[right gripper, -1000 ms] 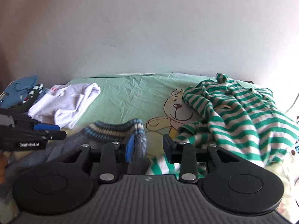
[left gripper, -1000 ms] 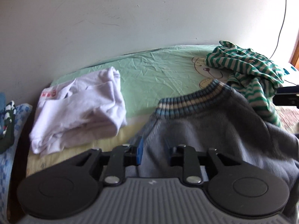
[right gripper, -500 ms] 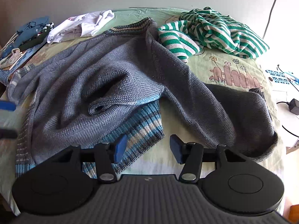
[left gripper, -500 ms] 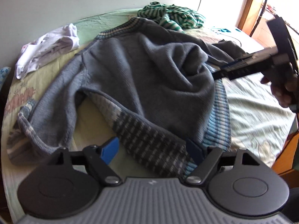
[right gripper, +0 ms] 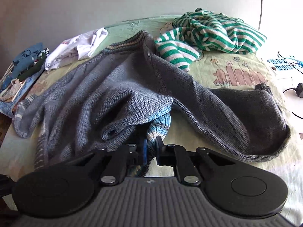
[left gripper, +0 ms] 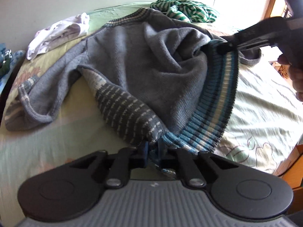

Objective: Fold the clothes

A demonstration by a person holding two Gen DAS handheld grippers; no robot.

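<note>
Holding the striped hem of the grey sweater at two corners, both grippers are closed on the knit: the left gripper pinches the near corner, and the right gripper pinches the other one; their jaws have just been closing onto it. I judge this double grip is to stretch the hem straight before a fold. The sweater lies crumpled on the bed, sleeves spread to both sides. No containers are visible; the green striped garment and the white shirt wait loose behind.
</note>
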